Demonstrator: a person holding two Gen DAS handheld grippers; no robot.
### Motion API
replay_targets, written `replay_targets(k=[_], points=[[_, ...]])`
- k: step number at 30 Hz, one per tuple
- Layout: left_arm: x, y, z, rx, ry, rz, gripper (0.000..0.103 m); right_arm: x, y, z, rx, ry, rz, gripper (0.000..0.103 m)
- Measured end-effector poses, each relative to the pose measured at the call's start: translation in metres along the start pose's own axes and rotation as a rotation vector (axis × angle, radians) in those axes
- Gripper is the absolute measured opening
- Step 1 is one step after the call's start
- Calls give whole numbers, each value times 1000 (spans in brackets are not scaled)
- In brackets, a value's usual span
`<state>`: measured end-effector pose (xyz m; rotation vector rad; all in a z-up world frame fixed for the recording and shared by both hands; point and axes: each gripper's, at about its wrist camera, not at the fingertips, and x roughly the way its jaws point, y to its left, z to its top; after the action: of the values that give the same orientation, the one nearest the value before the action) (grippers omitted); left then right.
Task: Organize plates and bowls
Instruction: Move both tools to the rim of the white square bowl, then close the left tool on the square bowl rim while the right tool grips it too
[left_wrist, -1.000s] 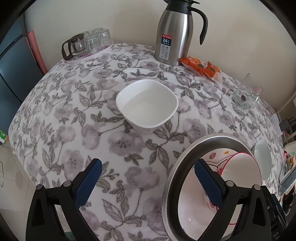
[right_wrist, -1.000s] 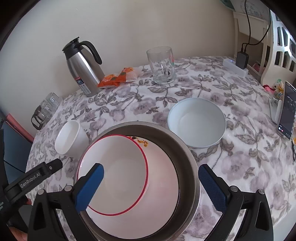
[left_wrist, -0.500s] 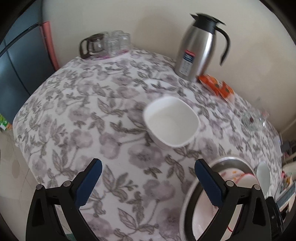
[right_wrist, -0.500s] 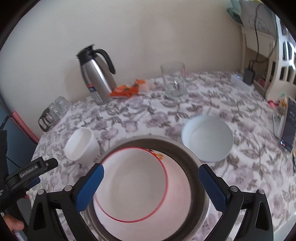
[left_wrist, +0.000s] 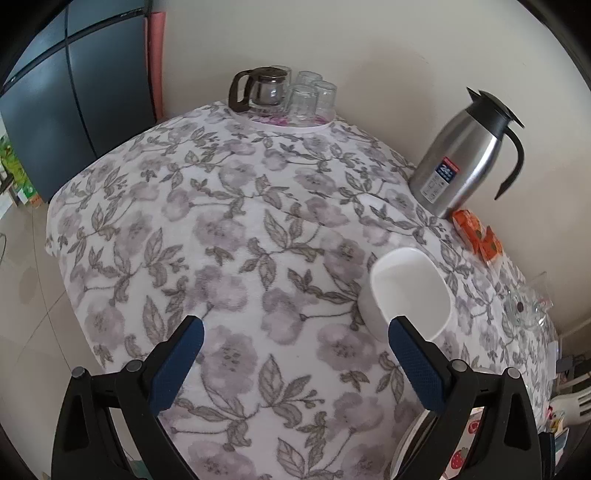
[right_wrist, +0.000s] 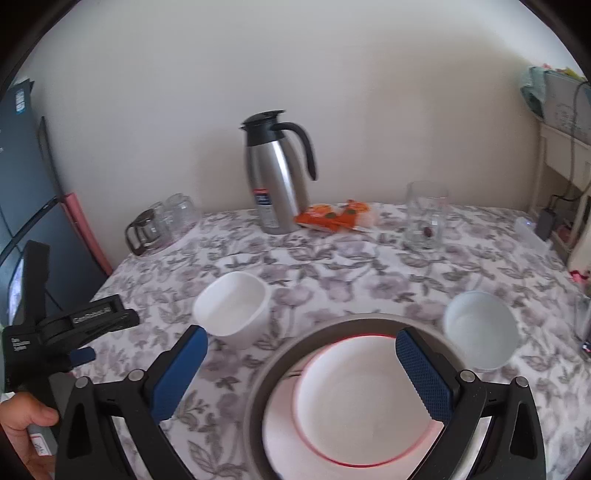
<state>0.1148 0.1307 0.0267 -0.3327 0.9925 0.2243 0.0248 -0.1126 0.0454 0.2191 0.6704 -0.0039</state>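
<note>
Left gripper (left_wrist: 295, 328): blue-padded fingers (left_wrist: 177, 365) spread wide, holding nothing, poised over the floral cloth (left_wrist: 229, 236). Square bowl (left_wrist: 410, 291), white, stood on the cloth just beyond the right-hand fingertip, partly behind it. Flask (left_wrist: 465, 155), steel, stood far ahead to the right, orange packets (left_wrist: 478, 236) beside its base. Glass pot (left_wrist: 264, 88) and upturned glasses (left_wrist: 314, 98) sat on a tray far ahead, between the fingers.

Right gripper (right_wrist: 301, 341): fingers likewise spread wide and empty. Plate (right_wrist: 354, 402), white with a red rim, lay in a steel pan (right_wrist: 280, 358) between and below the fingertips. The square bowl stood just beyond the left-hand fingertip. Round bowl (right_wrist: 480, 334), white, stood just outside the right-hand finger. A tumbler (right_wrist: 424, 216) stood far ahead to the right. A hand (right_wrist: 22, 424) held the left gripper at the view's left edge.
</note>
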Motion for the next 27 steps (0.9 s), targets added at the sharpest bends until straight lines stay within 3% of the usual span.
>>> replay_targets(k=[13, 19, 22, 27], points=[[8, 30, 15, -55, -18, -7, 100, 27, 40, 1, -24, 24, 74, 103], [5, 22, 23, -25, -67, -27, 100, 38, 46, 6, -31, 26, 61, 103], [10, 16, 26, -17, -51, -58, 100, 45, 44, 8, -13, 26, 54, 102], [21, 6, 35, -11, -12, -106, 100, 59, 41, 11, 15, 43, 31, 89]])
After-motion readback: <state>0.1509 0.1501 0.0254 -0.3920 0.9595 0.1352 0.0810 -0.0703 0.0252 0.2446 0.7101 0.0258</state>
